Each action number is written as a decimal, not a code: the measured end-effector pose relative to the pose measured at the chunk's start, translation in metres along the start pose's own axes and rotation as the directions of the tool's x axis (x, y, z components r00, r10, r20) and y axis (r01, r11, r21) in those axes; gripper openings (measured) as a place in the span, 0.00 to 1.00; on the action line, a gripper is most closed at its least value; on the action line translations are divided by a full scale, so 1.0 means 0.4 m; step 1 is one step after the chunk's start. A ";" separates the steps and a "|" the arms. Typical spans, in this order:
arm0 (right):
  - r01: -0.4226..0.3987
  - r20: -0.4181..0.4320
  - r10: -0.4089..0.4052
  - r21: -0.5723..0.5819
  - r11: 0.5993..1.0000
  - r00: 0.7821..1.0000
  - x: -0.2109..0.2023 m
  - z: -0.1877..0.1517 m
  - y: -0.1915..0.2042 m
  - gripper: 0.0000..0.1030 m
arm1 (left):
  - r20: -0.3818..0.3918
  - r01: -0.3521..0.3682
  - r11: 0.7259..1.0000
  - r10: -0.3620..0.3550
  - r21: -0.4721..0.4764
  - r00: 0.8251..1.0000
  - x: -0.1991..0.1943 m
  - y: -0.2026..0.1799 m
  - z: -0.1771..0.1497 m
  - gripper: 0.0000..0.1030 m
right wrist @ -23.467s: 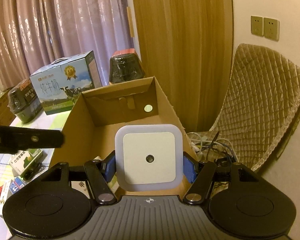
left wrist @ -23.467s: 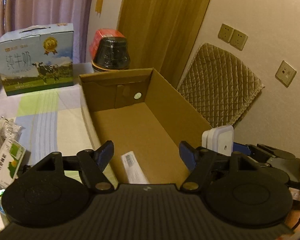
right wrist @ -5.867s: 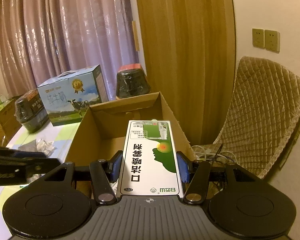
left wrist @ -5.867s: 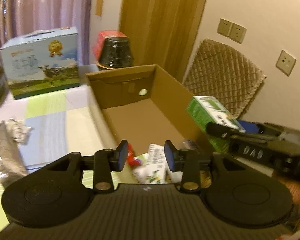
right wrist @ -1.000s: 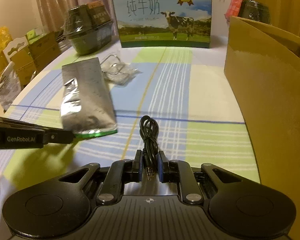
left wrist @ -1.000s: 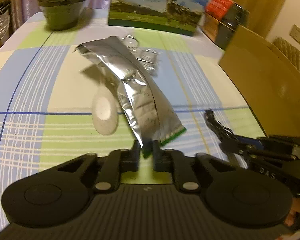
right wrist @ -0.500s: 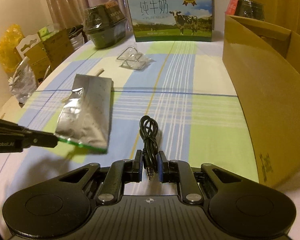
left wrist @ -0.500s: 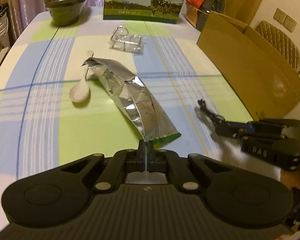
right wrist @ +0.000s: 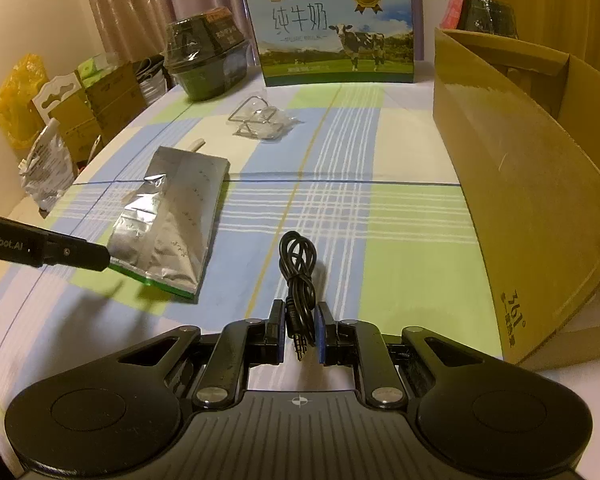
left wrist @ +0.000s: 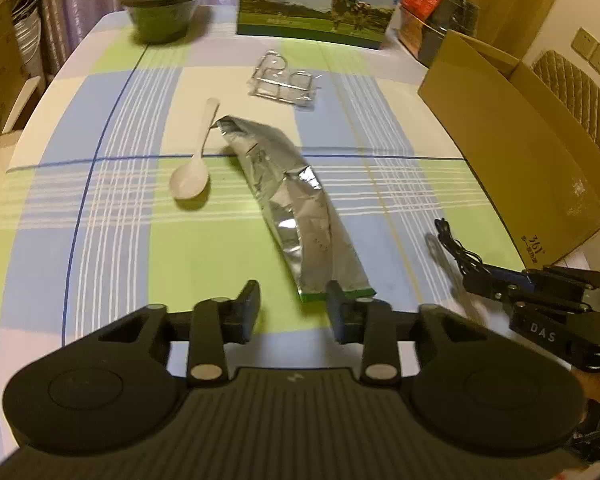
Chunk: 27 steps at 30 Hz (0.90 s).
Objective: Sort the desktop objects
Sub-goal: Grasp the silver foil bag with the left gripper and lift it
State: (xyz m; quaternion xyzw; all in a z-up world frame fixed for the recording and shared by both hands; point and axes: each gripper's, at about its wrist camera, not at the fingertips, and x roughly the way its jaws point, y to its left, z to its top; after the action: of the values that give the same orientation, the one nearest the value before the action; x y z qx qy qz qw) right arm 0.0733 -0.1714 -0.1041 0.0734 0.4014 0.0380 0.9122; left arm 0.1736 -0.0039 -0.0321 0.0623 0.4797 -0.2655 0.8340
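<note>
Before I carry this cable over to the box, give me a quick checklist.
1. Right gripper shut on black cable near its plug: ok.
2. Cable loop will clear the box wall: cannot tell.
3. Cardboard box open on top, to the right: ok.
4. Left gripper open: ok.
5. Left gripper clear of foil pouch: not ok, the pouch's end sits at its fingers.
6. Table sorted: not ok; spoon and clear packet remain.

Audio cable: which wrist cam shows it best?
Right wrist. The audio cable sits centred, its coil and jack plug sharp between the right gripper fingers. The left wrist view catches only a small, partly blurred stretch of it at the right edge, beside the cardboard box.
</note>
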 end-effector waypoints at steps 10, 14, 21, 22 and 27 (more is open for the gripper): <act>0.012 0.001 -0.012 -0.033 0.999 1.000 0.057 0.033 -0.021 0.11 | -0.028 0.023 0.998 -0.025 -0.060 0.999 0.051 0.023 0.082 0.48; 0.017 0.003 -0.016 -0.058 0.998 1.000 0.078 0.049 -0.020 0.11 | -0.074 0.029 0.993 -0.038 -0.112 0.997 0.113 0.029 0.137 0.50; 0.006 -0.005 -0.006 -0.069 0.998 1.000 0.094 0.053 -0.014 0.11 | -0.154 0.031 0.993 -0.049 -0.117 0.987 0.210 0.015 0.187 0.52; 0.003 -0.008 -0.004 -0.071 0.998 1.000 0.094 0.053 -0.013 0.11 | -0.165 0.024 0.993 -0.044 -0.119 0.985 0.222 0.016 0.190 0.52; -0.012 -0.025 0.010 -0.091 0.996 1.000 0.086 0.041 -0.006 0.11 | -0.198 0.010 0.998 -0.022 -0.060 0.980 0.248 0.008 0.200 0.47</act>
State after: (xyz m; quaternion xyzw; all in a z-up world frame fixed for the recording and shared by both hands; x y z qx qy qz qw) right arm 0.1085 -0.1711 -0.1184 0.0334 0.4101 0.0623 0.9093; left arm 0.2760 -0.0679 -0.0726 0.0600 0.5685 -0.2504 0.7813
